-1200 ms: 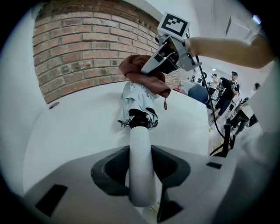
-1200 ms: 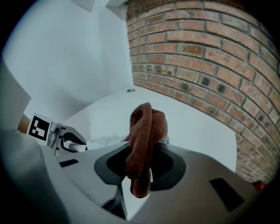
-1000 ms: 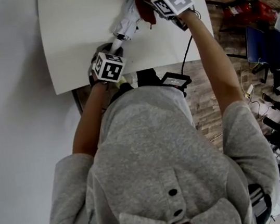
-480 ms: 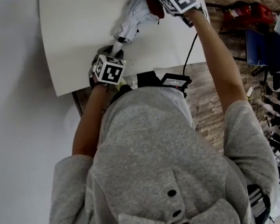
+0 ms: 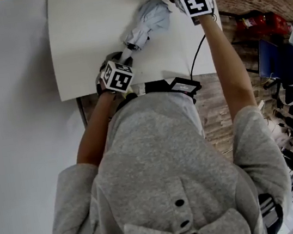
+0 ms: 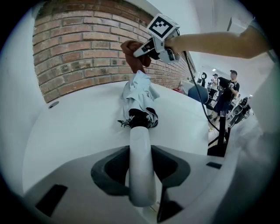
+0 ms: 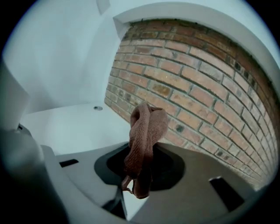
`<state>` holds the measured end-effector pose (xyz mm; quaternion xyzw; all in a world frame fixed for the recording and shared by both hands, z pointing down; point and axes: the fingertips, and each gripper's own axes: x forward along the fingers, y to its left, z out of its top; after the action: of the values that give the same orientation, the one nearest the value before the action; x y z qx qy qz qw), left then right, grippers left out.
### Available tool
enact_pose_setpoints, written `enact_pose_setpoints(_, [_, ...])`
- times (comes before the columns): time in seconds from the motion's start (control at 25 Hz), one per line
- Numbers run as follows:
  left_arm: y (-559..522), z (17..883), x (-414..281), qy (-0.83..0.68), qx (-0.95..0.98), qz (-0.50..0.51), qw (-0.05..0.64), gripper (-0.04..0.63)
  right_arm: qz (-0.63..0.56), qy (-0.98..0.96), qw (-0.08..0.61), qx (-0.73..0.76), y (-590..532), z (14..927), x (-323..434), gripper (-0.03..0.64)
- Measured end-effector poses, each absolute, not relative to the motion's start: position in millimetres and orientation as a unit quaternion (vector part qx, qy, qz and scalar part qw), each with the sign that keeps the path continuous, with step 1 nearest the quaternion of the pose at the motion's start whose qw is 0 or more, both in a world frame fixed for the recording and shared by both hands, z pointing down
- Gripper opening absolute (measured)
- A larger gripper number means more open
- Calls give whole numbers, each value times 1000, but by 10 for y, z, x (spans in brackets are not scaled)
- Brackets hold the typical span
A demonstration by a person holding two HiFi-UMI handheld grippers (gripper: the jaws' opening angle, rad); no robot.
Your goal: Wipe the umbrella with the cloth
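While the folded umbrella (image 5: 148,21) lies on the smooth white worktop (image 5: 89,34), its handle (image 6: 141,148) is clamped between the jaws of the left hand-held gripper (image 5: 123,61). The handle is a plain white cylinder with a slight gloss, and it is seen running straight out between the dark jaw pads. At its far end a black collar (image 6: 138,118) with thin, spiky rib tips is met, and beyond that the pale grey canopy is bunched in soft, creased folds that point toward the brick wall (image 7: 197,87).

A reddish-brown cloth (image 7: 144,131) is pinched in the right hand-held gripper (image 7: 138,175). Its weave is coarse and nubbly, and it is gathered into a twisted, rope-like bundle that stands up out of the jaws, with a short end left hanging below them. This gripper is held over the far end of the canopy, close to the rough, mortar-lined bricks. Whether the cloth touches the umbrella fabric cannot be told.

A small round fitting (image 6: 53,104) is set flat in the worktop near the wall, well apart from the umbrella.
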<state>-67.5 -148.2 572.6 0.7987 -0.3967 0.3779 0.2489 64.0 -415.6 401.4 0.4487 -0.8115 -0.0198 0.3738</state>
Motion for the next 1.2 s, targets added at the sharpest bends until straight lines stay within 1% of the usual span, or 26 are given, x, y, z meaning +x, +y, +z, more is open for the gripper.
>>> enact_pose_setpoints(0.08, [-1487,5760,-679,-399,798,377,249,155,-39,-832,333,442,-4165,3939,409,100])
enact_pose_setpoints(0.16, [-1397,5770,-689,-401,798,375,248,155,-50,-847,316,425,-4044,3964,180,100])
enact_pose_setpoints(0.32, [-1253,5722,-716,-403,797,375,249,155,-29,-863,323,387,-3805,4150,-171,100])
enact_pose_setpoints(0.52, [-1270,5636,-745,-403,796,376,250,155,14,-879,319,354,-3647,4277,-406,100])
enact_pose_setpoints(0.72, [-1307,5636,-741,-399,798,375,250,155,47,-883,320,341,-3541,4408,-492,100])
enact_pose_setpoints(1.2, [-1382,5646,-712,-390,804,375,246,155,37,-877,342,335,-3315,4546,-536,100])
